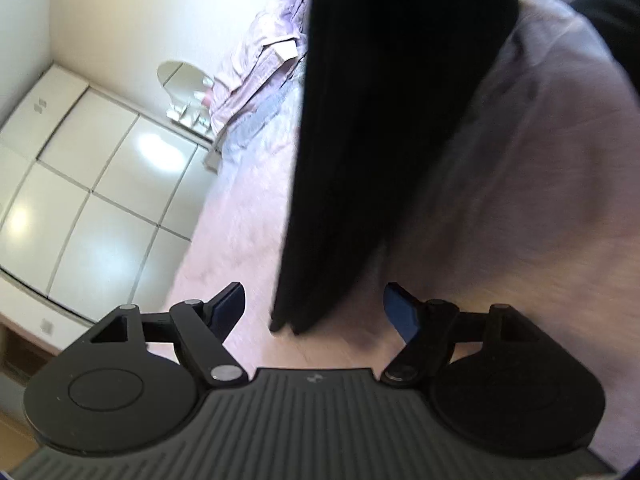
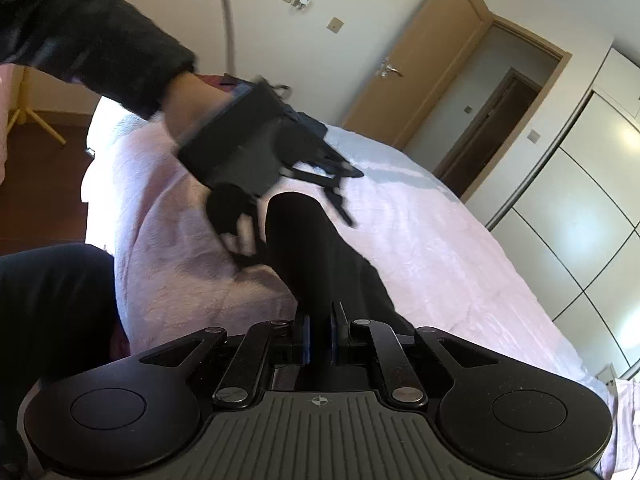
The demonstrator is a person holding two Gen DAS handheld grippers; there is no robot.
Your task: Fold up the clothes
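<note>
The right gripper (image 2: 319,330) pinches the long black fabric garment (image 2: 320,248) above the pink bedspread (image 2: 440,248); the left gripper (image 1: 314,308), spread wide, looks set to catch its hanging end next.

Right gripper (image 2: 319,330) pinches a black garment (image 2: 320,248) between nearly closed fingers, above a pink-covered bed (image 2: 440,248). Beyond it, the blurred left gripper (image 2: 296,196) hangs over the bed. A wooden door (image 2: 420,56) stands far right.
</note>
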